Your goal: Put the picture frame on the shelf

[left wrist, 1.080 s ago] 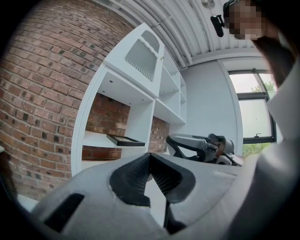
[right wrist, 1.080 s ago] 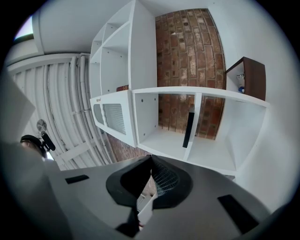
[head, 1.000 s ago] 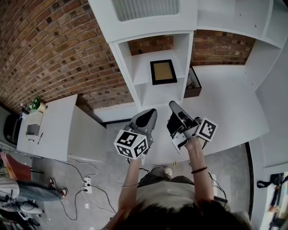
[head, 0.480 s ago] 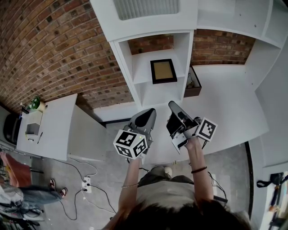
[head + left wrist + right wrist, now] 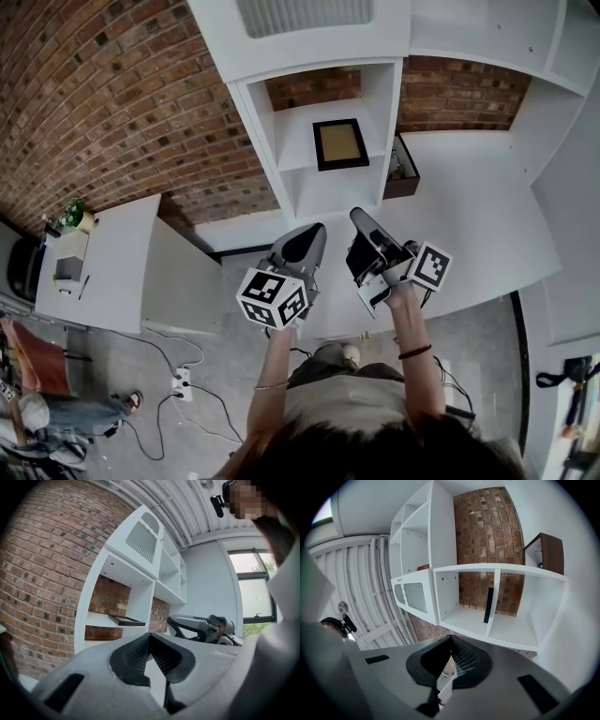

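Observation:
The picture frame (image 5: pixel 340 143), black-edged with a tan middle, lies flat on the middle board of the white shelf unit (image 5: pixel 281 159). In the left gripper view the picture frame (image 5: pixel 126 620) shows as a dark slab on that board, and in the right gripper view the picture frame (image 5: pixel 488 605) shows edge on. My left gripper (image 5: pixel 314 230) and right gripper (image 5: pixel 356 214) hang side by side well short of the shelf. The left gripper (image 5: pixel 149 633) is shut with nothing in it, and the right gripper (image 5: pixel 451 637) is shut and empty too.
A brown open box (image 5: pixel 405 173) is fixed to the wall right of the shelf unit. A white desk (image 5: pixel 112 262) with a small plant (image 5: pixel 77 217) stands at the left by the brick wall. A power strip (image 5: pixel 181 384) and cables lie on the floor, where a person (image 5: pixel 66 417) is.
Both grippers and the picture frame stay where they were. Only the person at the lower left of the floor has shifted.

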Demonstrator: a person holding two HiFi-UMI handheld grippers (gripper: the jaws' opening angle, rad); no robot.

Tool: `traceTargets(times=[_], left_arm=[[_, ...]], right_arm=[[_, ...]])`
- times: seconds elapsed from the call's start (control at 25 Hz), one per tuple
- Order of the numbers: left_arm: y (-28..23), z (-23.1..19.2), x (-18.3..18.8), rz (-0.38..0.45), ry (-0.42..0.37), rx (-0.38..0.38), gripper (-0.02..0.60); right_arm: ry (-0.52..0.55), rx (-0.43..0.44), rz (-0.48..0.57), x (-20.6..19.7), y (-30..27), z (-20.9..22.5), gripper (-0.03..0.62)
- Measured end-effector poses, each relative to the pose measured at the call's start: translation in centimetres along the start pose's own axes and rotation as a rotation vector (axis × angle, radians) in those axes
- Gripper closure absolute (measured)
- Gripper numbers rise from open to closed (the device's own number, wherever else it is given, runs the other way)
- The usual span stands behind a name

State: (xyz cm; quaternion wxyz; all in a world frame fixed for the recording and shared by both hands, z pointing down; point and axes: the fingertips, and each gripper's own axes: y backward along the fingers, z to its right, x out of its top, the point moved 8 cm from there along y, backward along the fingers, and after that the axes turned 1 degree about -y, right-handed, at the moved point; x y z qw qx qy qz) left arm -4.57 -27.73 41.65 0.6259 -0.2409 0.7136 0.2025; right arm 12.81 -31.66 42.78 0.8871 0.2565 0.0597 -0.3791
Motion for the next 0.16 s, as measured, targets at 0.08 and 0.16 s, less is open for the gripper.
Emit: traceTargets(times=[0.08, 0.16], left_arm=[[0.08, -0.01, -0.03, -0.001, 0.000, 0.000, 0.571], [0.14, -0.04, -0.02, -0.001, -0.001, 0.000, 0.571]], right_arm=[[-0.001, 0.000, 0.000, -0.08, 0.00, 0.00, 0.585], [-0.001, 0.000, -0.001, -0.13, -0.03, -0.03, 0.585]])
